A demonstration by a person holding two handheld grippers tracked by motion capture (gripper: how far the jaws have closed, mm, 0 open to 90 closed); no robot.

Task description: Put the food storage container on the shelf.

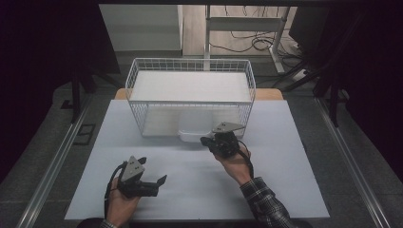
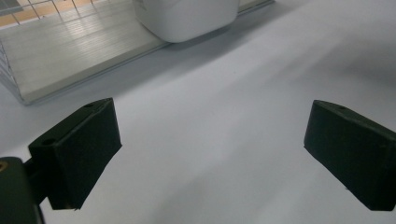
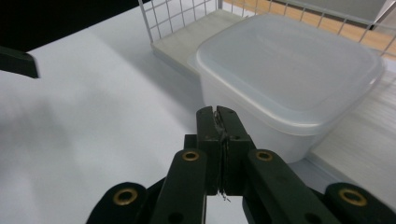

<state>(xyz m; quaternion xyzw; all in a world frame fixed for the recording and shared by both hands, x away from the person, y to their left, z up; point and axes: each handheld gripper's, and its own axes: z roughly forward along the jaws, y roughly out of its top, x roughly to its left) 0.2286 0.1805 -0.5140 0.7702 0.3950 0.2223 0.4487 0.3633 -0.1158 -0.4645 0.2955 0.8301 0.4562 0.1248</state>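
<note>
High view: white lidded container (image 1: 194, 135) pokes from the wire basket (image 1: 190, 66) front; right gripper (image 1: 205, 141) beside it, left gripper (image 1: 153, 171) well nearer the person.
Left gripper view: jaws wide apart, empty; container (image 2: 187, 18) ahead.
Right gripper view: jaws pressed together, empty, tips just beside the container (image 3: 289, 70).

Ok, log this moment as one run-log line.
left tool: open, empty, over table | right tool: shut, empty, at lidded container | container: half out of wire basket
</note>
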